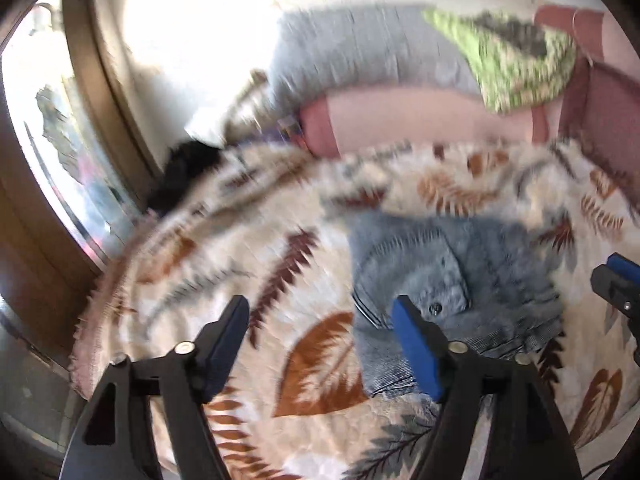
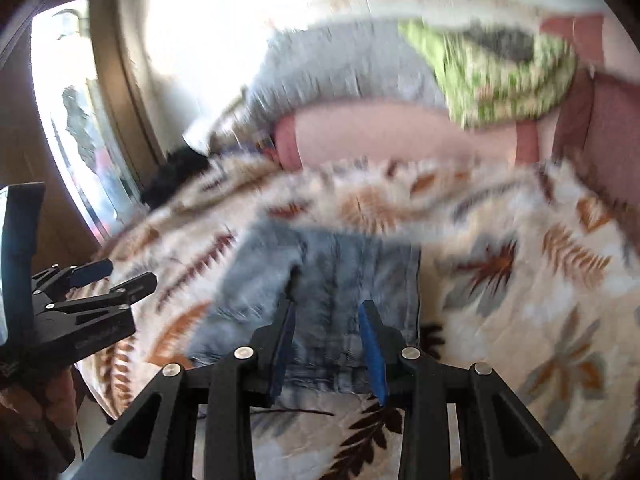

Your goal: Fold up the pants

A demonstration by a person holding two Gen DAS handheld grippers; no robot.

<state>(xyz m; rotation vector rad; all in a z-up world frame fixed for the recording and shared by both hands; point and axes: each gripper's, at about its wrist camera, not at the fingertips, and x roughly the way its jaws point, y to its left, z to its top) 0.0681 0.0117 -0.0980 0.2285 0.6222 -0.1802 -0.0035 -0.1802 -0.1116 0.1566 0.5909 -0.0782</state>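
Two hand-held grippers over one folded garment, both views blurred.

Item: pants [image 1: 452, 280], grey-blue denim, folded into a compact block, lying flat on the blanket [image 1: 248, 264]; a back pocket and a rivet face up in the left wrist view. In the right wrist view the pants [image 2: 336, 280] lie ahead of and below the fingers, near the blanket's middle.

Item: left gripper [image 1: 320, 328], jaws spread wide, nothing between them; blue pads [image 1: 416, 352] above the pants' near left corner, apart from the cloth.

Item: right gripper [image 2: 326, 344], jaws partly apart, nothing pinched; denim shows through the gap, and the pads do not press on it.

Item: blanket, cream with rust, brown and grey leaf print, covering a bed.

Item: green patterned cushion [image 1: 516, 60] and grey pillow [image 1: 360, 52], at the far end.

Item: window [image 1: 52, 152], on the left.
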